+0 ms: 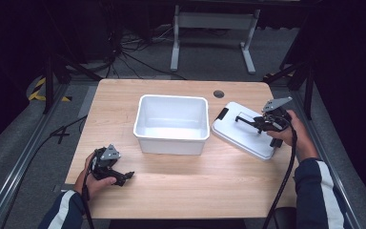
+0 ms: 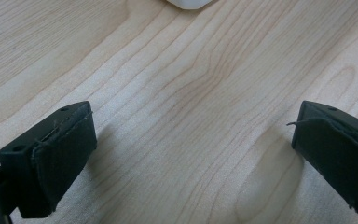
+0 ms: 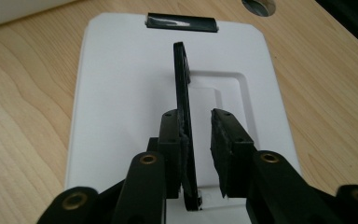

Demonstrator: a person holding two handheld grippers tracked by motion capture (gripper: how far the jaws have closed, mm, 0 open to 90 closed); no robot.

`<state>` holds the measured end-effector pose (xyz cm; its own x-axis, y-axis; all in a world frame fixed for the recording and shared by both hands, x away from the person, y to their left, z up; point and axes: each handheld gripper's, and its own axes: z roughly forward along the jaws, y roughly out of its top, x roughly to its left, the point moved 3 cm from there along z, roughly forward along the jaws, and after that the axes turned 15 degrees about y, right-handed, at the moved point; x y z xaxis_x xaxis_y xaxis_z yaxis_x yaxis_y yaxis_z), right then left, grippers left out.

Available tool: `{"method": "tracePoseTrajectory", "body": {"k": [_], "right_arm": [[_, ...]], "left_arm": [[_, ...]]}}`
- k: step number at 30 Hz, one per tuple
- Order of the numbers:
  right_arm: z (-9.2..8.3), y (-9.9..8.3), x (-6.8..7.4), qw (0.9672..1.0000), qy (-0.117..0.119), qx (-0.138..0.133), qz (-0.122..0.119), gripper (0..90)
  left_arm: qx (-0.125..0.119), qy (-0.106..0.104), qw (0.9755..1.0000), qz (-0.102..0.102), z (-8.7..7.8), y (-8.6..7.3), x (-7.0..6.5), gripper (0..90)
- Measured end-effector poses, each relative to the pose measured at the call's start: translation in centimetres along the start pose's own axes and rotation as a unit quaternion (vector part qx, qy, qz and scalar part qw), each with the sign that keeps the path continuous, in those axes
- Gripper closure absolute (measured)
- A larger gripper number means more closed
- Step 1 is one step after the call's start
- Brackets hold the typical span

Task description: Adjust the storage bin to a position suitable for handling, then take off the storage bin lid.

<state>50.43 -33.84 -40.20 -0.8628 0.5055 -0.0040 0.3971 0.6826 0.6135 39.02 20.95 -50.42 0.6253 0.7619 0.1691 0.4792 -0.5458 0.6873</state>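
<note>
A white lid (image 1: 240, 136) lies flat on the table at the right, with its thin black handle (image 3: 182, 79) standing upright. My right gripper (image 3: 198, 116) straddles that handle: the left pad (image 3: 172, 135) lies against it, while a gap separates the right pad from it, so the gripper is open. In the high view the right gripper (image 1: 259, 125) reaches over the lid from the right. An empty white bin (image 1: 171, 98) stands at the table's middle. My left gripper (image 1: 126, 177) rests low at the front left, open wide over bare wood (image 2: 193, 126).
A black clip (image 3: 182, 22) sits at the lid's far edge. A round cable hole (image 1: 218, 93) lies behind the lid. A corner of the bin (image 2: 189, 3) shows at the top of the left gripper view. Cables and a metal frame stand on the floor beyond the table.
</note>
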Motion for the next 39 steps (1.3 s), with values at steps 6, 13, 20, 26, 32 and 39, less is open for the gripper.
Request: {"method": "tracePoseTrajectory", "body": {"k": [6,13,20,26,32,39], "right_arm": [[-0.3,0.3,1.0,0.9999,0.002,-0.017,0.003,68.9],[-1.0,0.6,2.0,0.9996,-0.001,-0.03,0.0,66.1],[-1.8,0.5,2.7,0.9994,-0.004,-0.036,0.004,63.7],[-2.5,0.0,3.8,0.9992,-0.008,-0.04,0.007,60.0],[-3.4,-0.6,5.4,0.9992,-0.013,-0.038,0.003,53.0],[-4.5,-2.2,7.0,0.9986,-0.027,-0.043,0.015,44.6]], "left_arm": [[-0.002,-0.002,1.0,0.007,0.1,0.1,0.1,0.2],[-0.002,-0.002,1.0,0.008,0.1,0.1,0.1,0.4],[-0.003,-0.002,0.9999,0.01,0.1,0.1,0.1,0.4],[-0.002,-0.002,1.0,0.008,0.1,0.1,0.1,0.4],[-0.003,-0.002,0.9999,0.01,0.1,0.1,0.1,0.4],[-0.003,-0.002,0.9999,0.01,0.1,0.1,0.1,0.4]]}}
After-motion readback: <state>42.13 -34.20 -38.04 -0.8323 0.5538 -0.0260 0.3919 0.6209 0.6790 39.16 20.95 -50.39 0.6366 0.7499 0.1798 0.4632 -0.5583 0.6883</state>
